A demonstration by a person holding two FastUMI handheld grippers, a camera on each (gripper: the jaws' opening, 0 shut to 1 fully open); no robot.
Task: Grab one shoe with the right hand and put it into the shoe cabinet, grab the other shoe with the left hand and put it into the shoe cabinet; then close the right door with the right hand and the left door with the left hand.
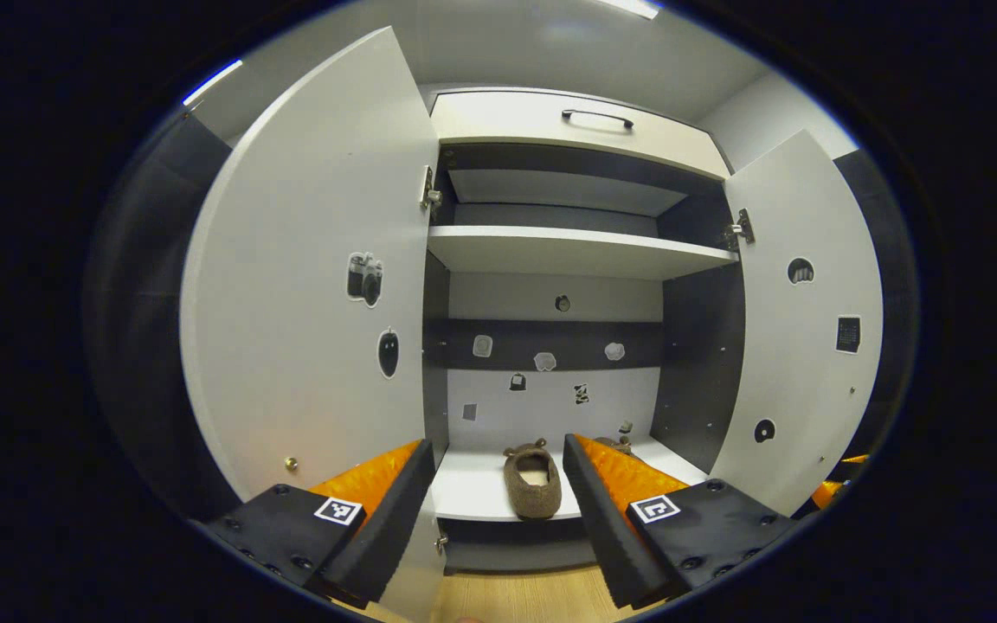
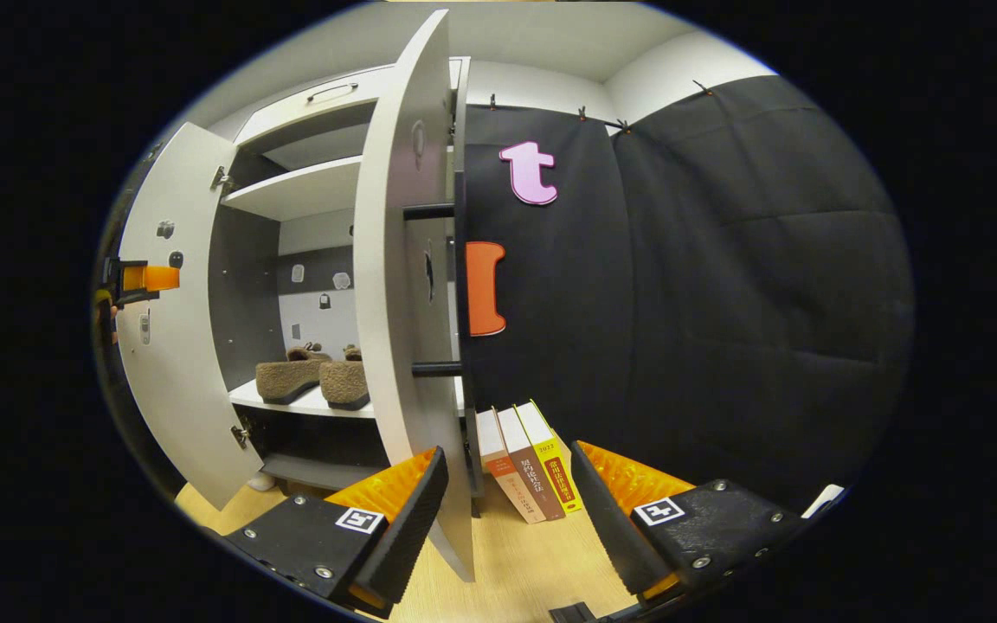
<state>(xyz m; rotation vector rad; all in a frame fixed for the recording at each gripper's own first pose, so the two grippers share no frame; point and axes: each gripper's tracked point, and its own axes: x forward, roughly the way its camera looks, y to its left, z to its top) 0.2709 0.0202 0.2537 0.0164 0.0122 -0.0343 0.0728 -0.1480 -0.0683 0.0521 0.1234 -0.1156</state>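
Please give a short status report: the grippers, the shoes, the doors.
Left gripper open, empty, facing the cabinet. Right gripper open, at the right door's edge. Both shoes on the bottom shelf. Both doors open; nothing blocking.

Left claw (image 1: 498,497) agape; right claw (image 2: 507,502) agape.

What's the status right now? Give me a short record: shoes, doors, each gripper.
shoes: two brown shoes side by side on the lower shelf inside the shoe cabinet
left door: open
right door: open, its edge towards the right gripper
left gripper: open, holding nothing, facing the cabinet interior
right gripper: open, holding nothing, the right door's edge between its fingers
beside cabinet: three books leaning on the floor
remaining: both doors not yet closed
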